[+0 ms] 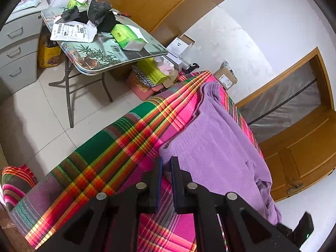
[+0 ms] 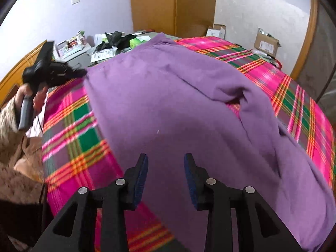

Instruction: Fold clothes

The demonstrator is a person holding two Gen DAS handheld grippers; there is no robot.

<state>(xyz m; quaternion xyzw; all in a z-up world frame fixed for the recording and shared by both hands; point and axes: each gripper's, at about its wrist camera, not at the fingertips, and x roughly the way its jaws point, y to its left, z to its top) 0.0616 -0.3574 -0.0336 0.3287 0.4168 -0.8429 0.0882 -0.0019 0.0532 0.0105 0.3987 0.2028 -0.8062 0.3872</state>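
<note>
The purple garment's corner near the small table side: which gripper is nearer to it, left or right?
Left. The left gripper is shut on that corner of the purple garment. The right gripper is open over the garment's body, holding nothing.

Readable text: one number only.
"1004" printed on white shipping label (image 1: 72, 32) lying on folding desk (image 1: 134, 56); remaining print too small to read.
</note>
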